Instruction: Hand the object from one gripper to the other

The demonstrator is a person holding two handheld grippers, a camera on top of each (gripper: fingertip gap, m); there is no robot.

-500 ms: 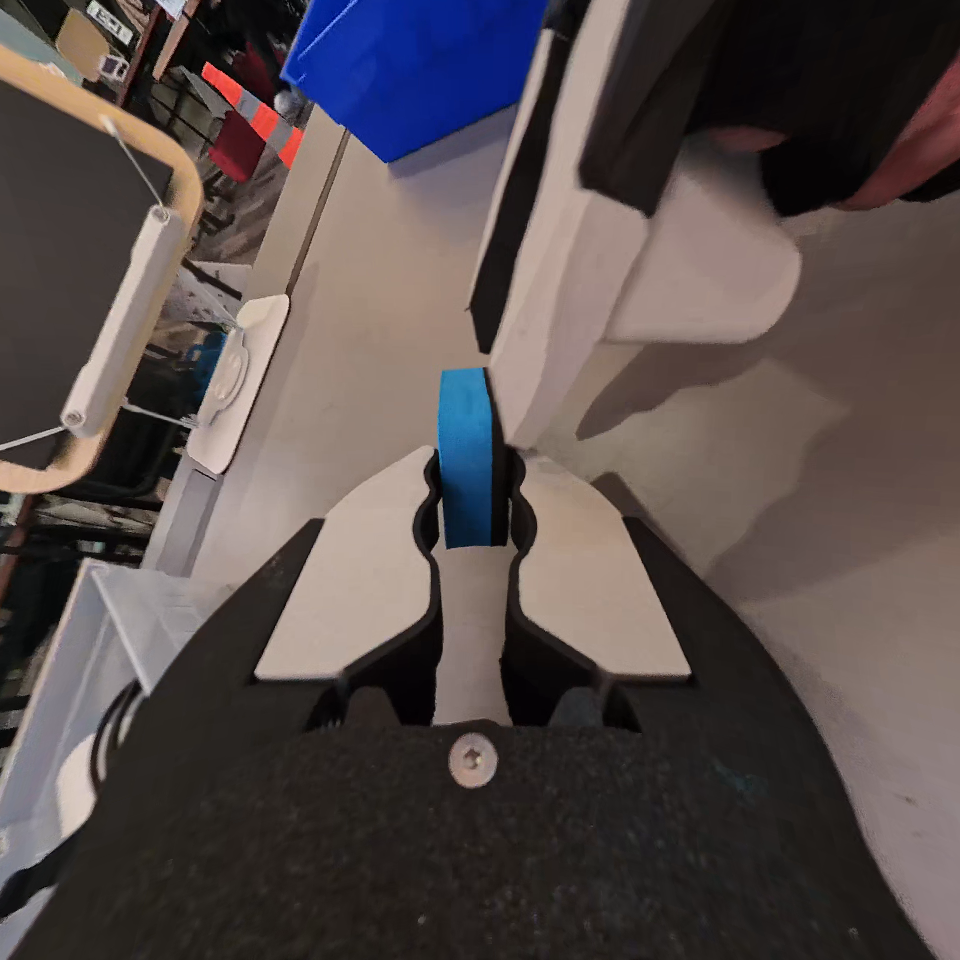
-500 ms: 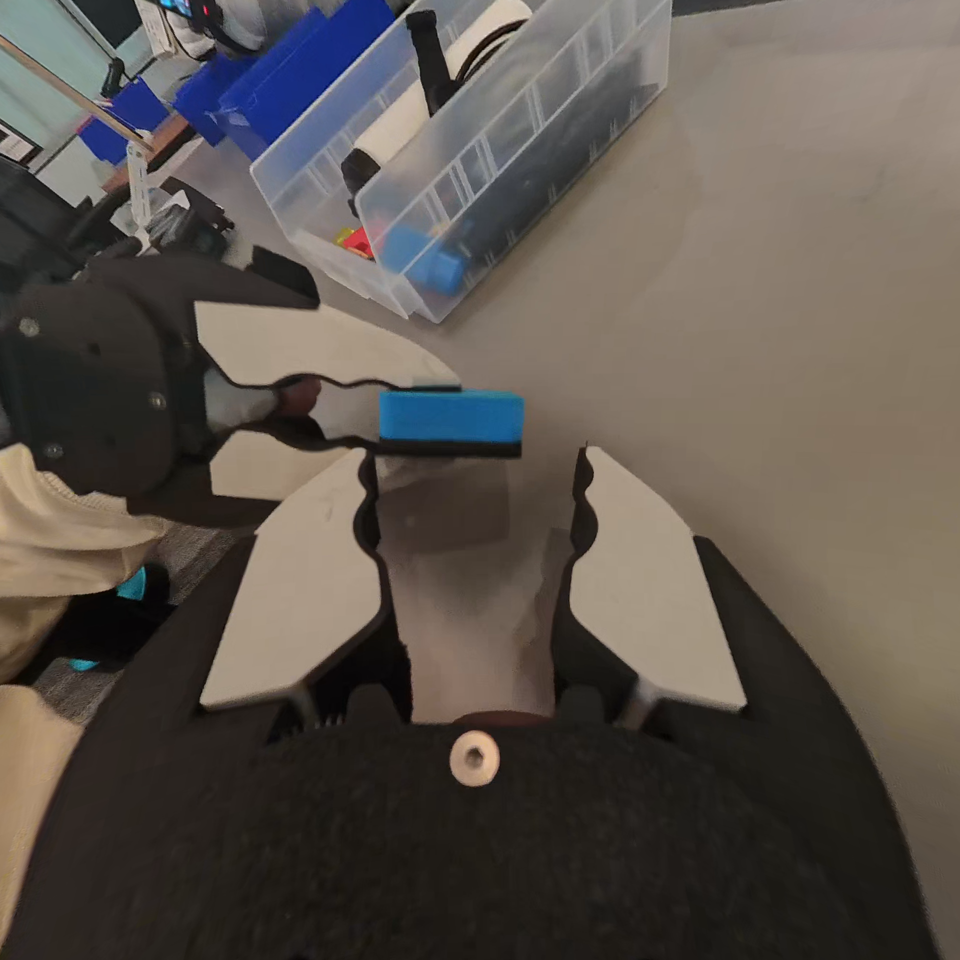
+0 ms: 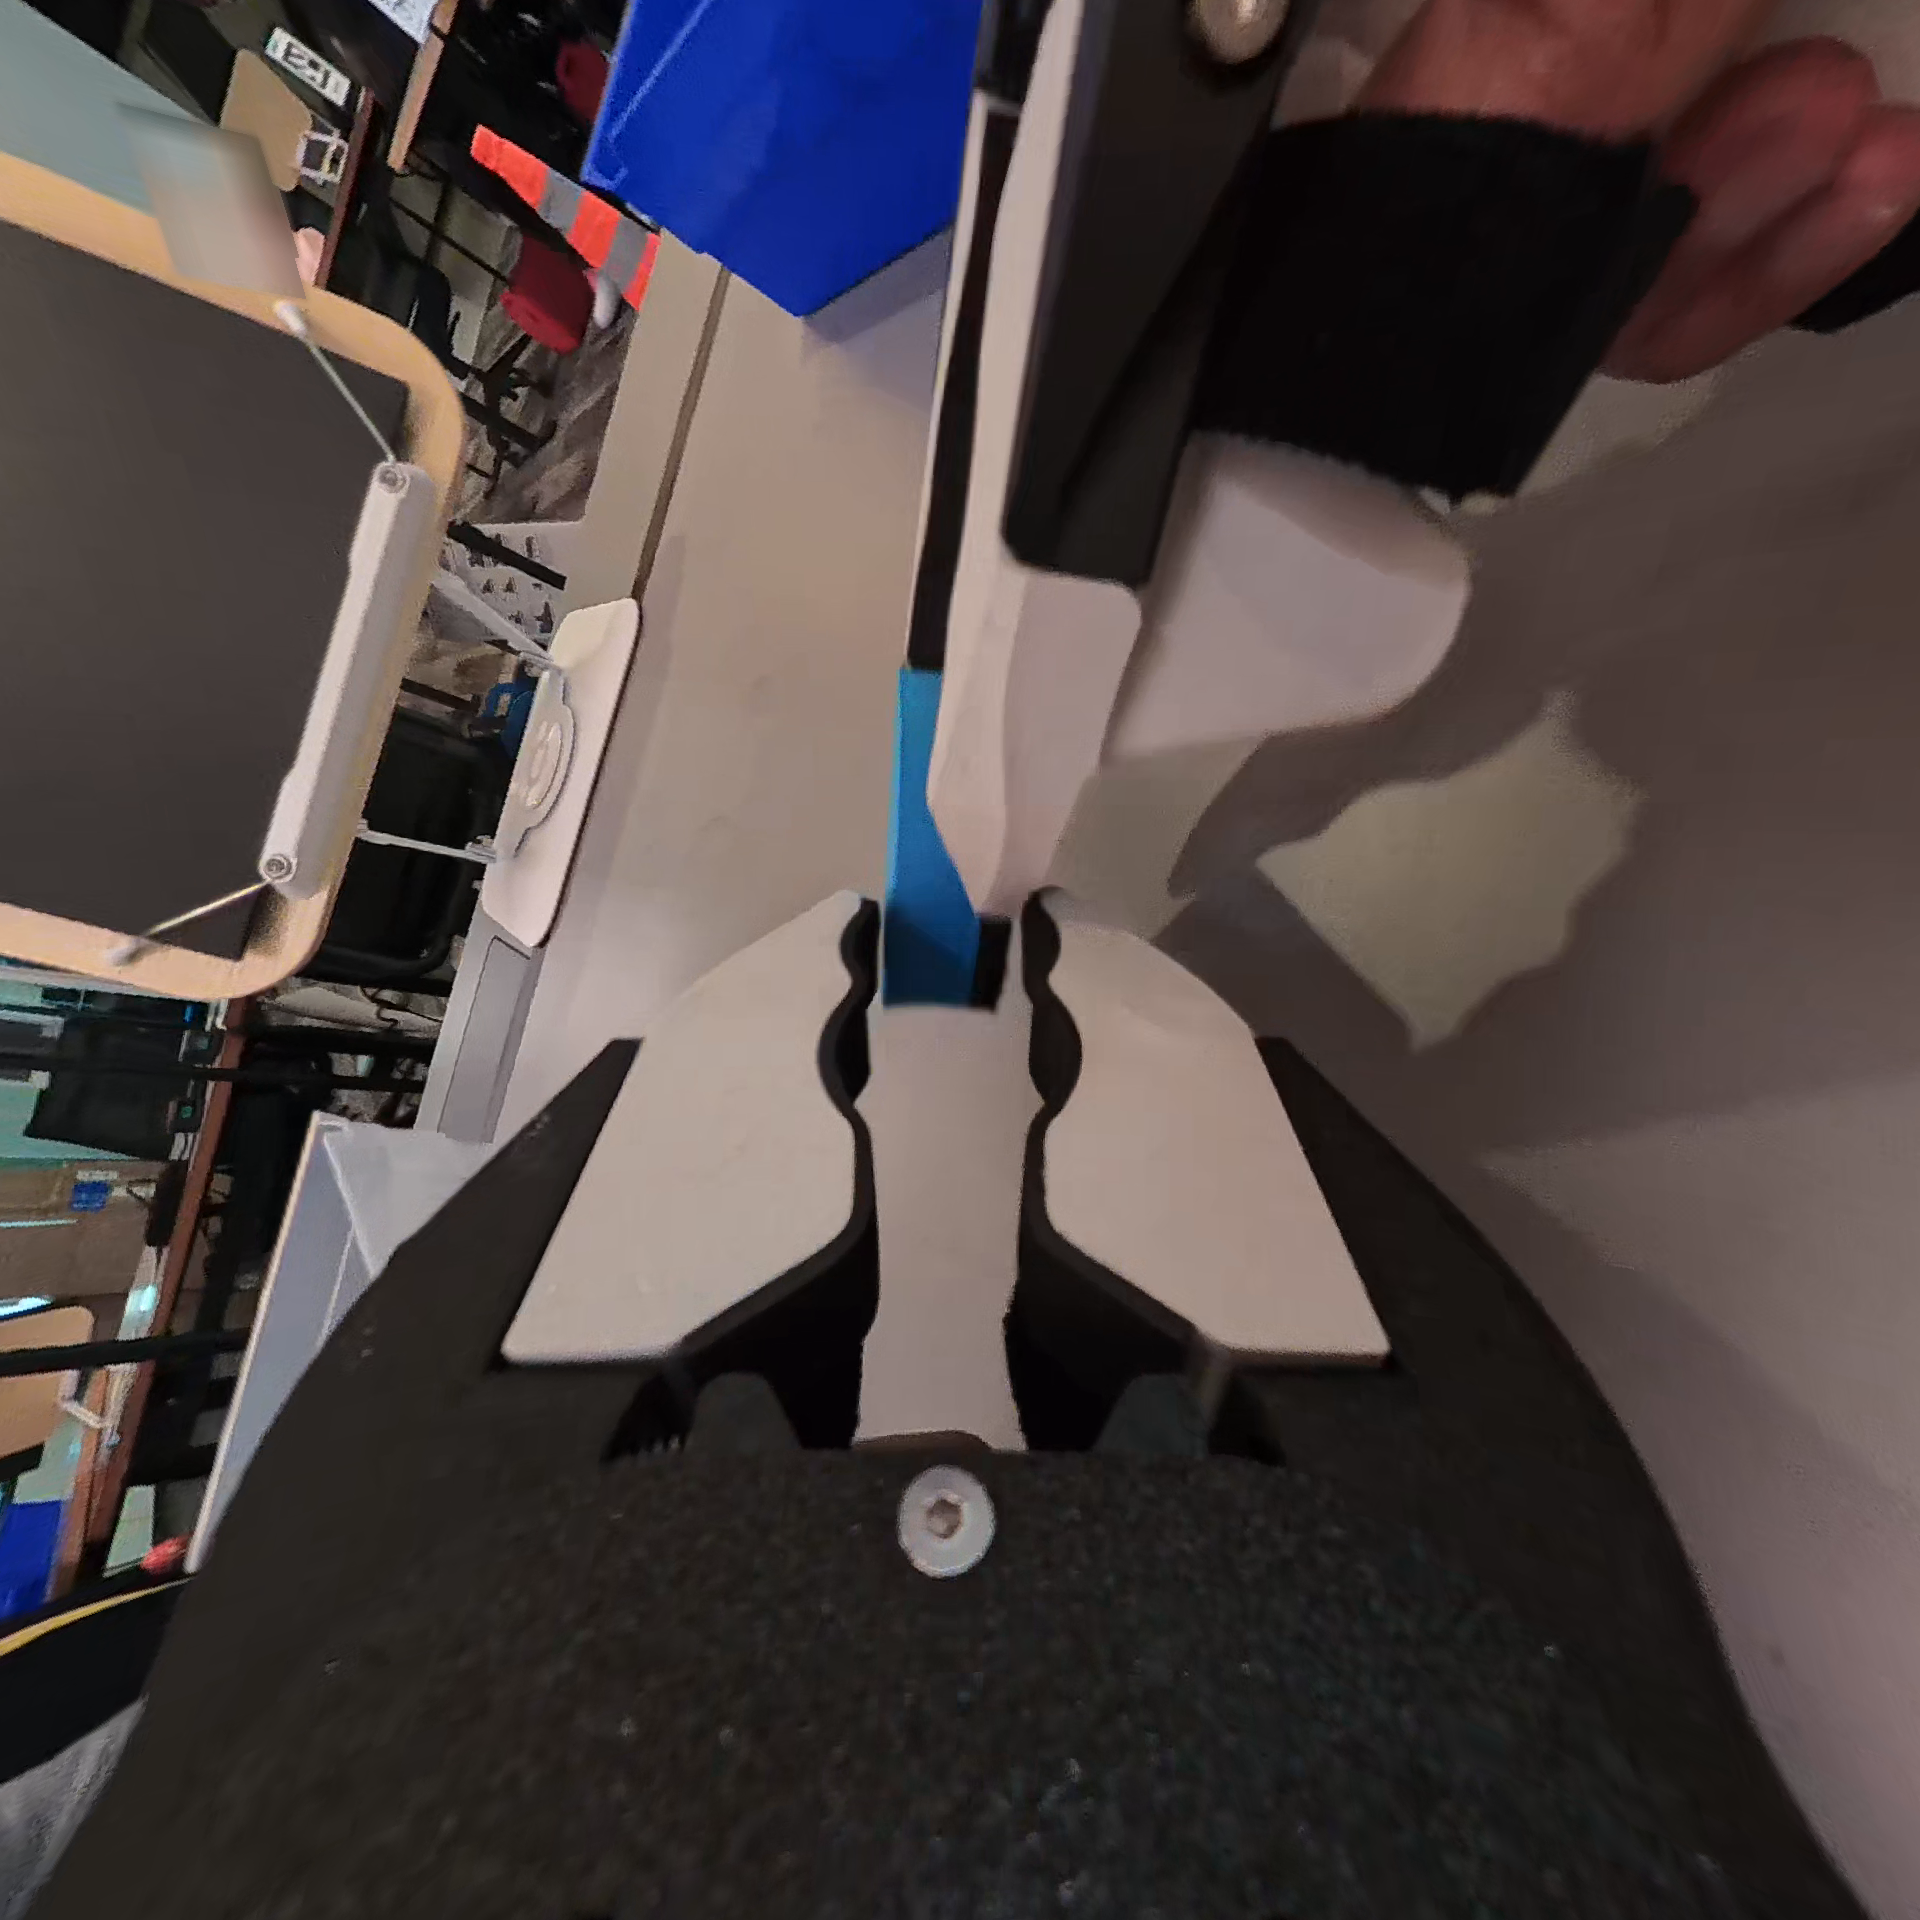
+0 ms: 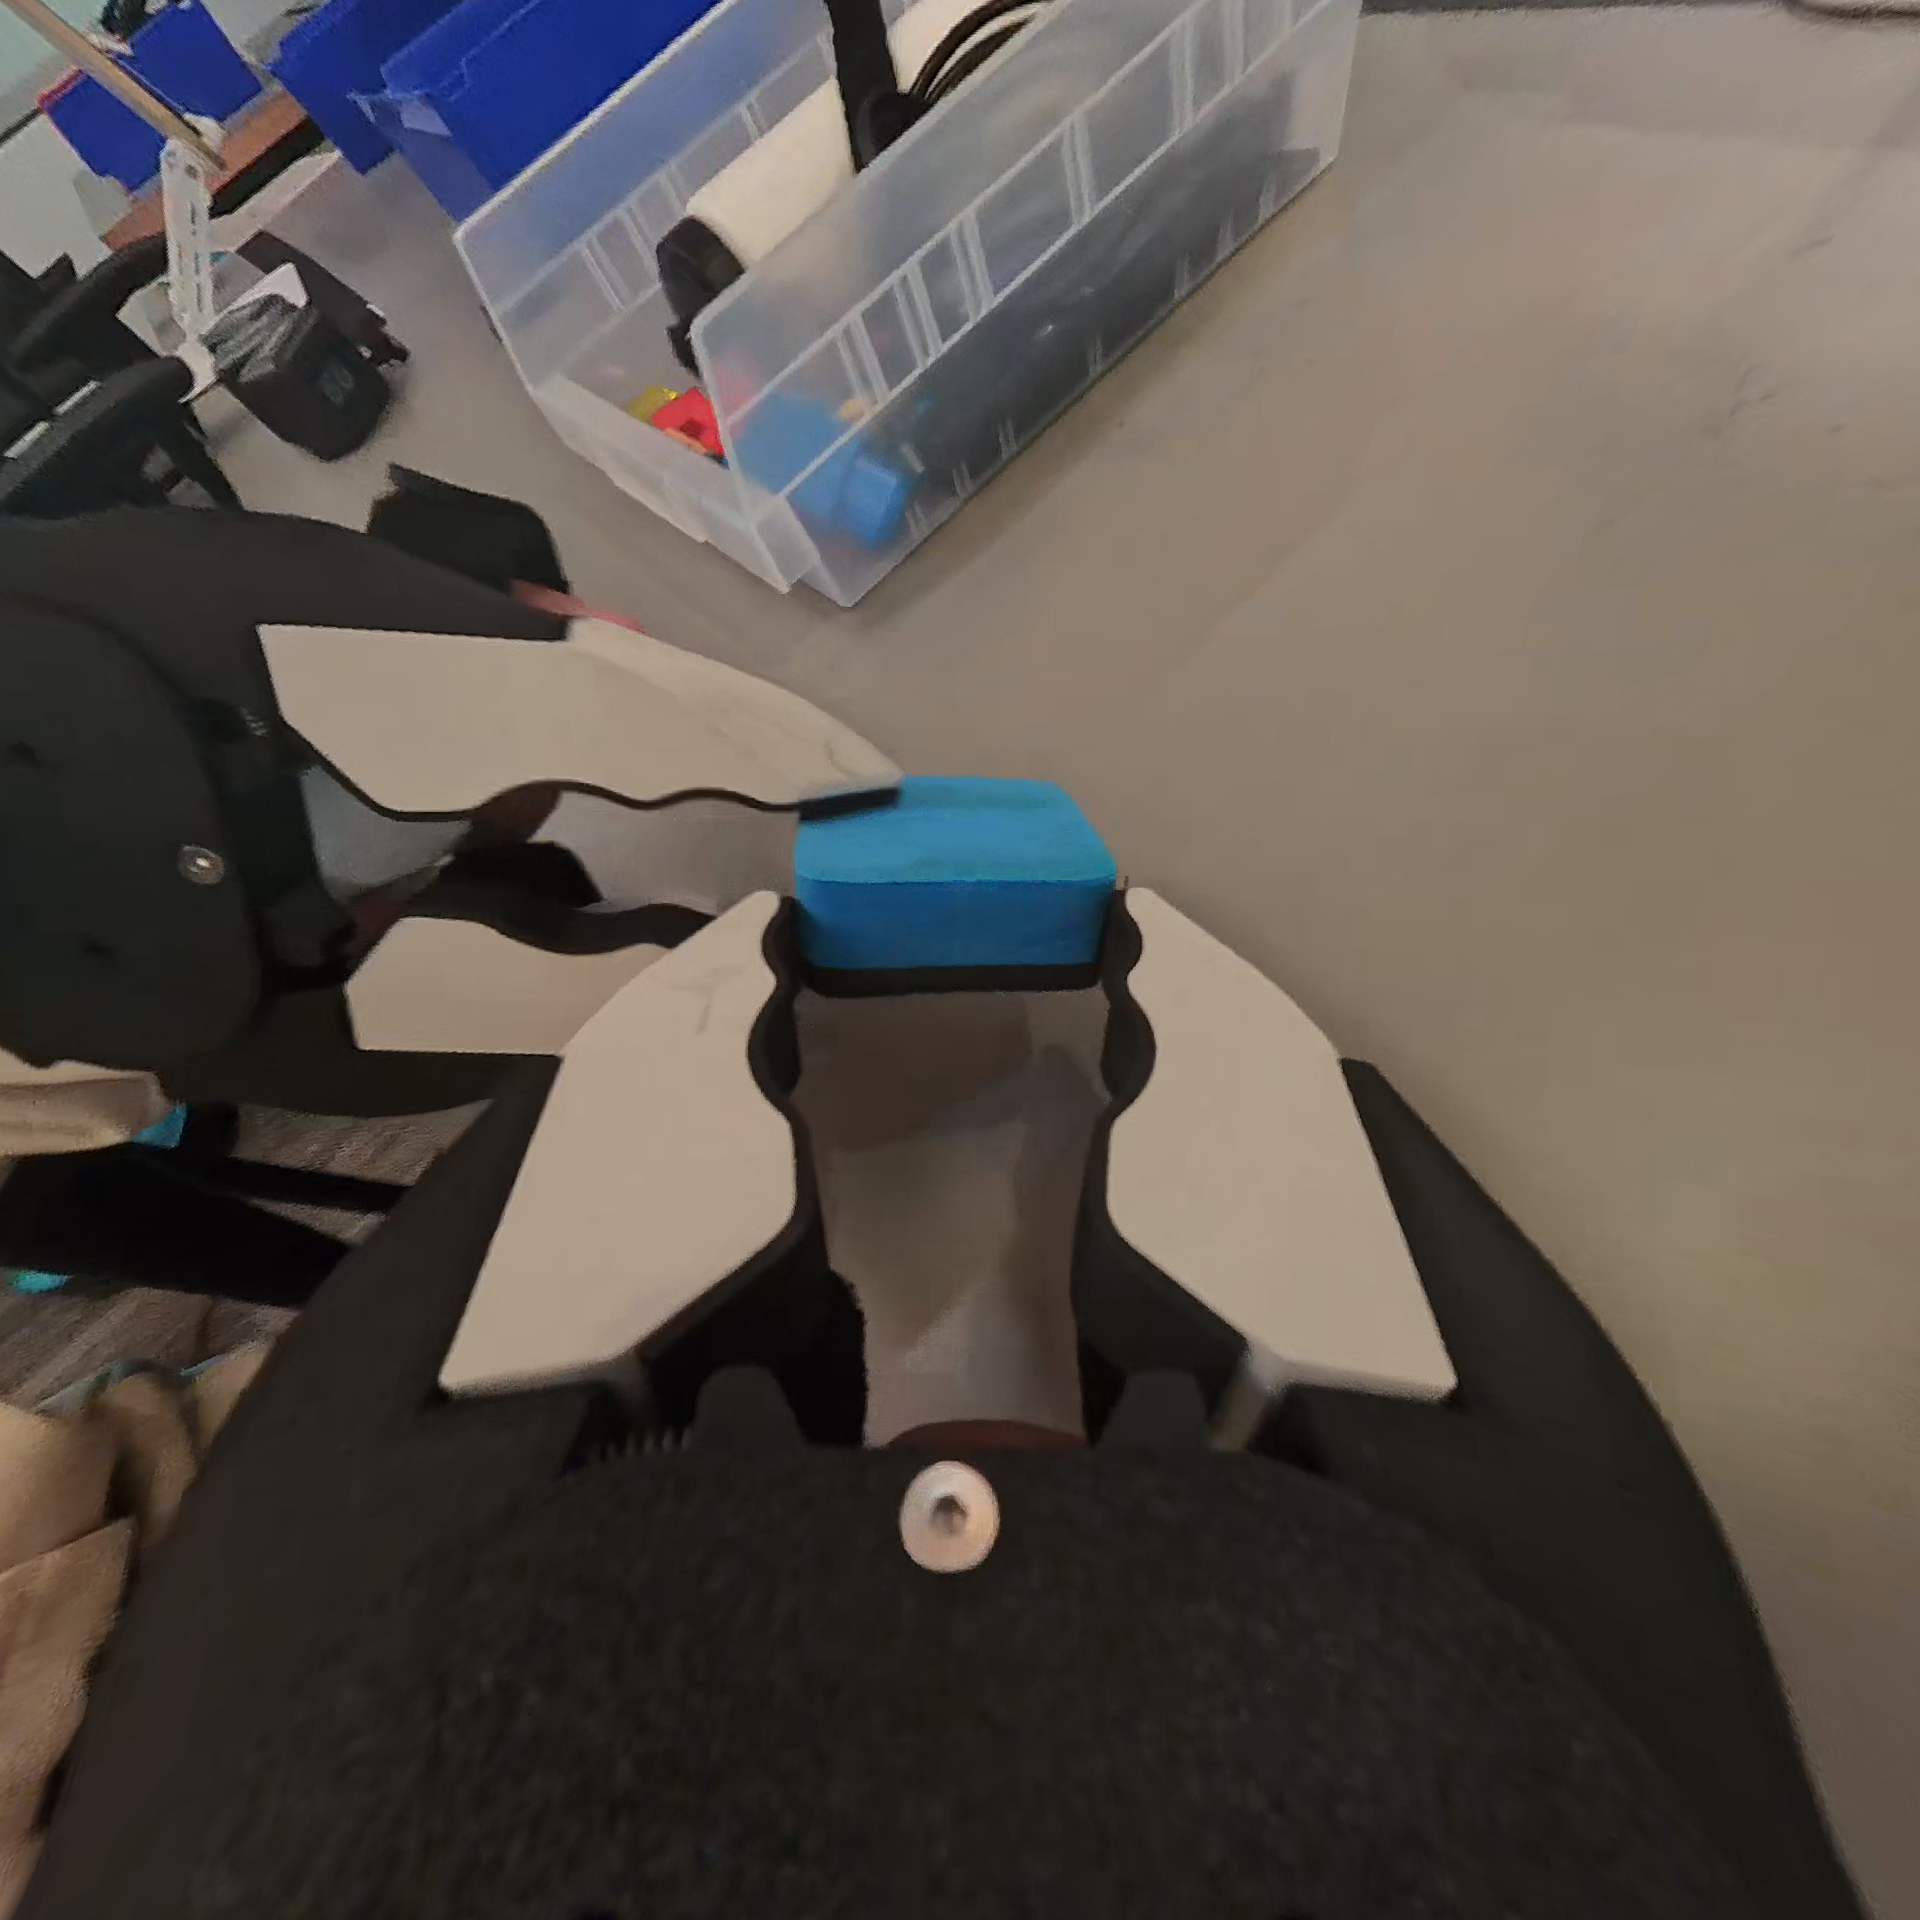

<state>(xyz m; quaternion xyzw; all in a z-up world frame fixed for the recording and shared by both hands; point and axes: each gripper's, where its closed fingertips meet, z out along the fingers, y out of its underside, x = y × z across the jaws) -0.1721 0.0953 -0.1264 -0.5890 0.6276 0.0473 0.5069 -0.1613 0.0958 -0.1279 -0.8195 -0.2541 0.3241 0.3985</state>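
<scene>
A flat blue foam block with a thin black underside (image 4: 951,899) is held in the air above a plain grey tabletop (image 4: 1507,727), near the middle of the scene, gripped by both tools at once. The right gripper (image 4: 951,935) has its white fingers closed against the block's two short sides, while the left gripper (image 3: 945,961), reaching in from the left, pinches the block's left edge between its narrowly parted fingertips. Farther back on the table stands a clear plastic divided storage bin (image 4: 935,312) holding small coloured items, with blue plastic crates (image 4: 499,83) beyond it.
</scene>
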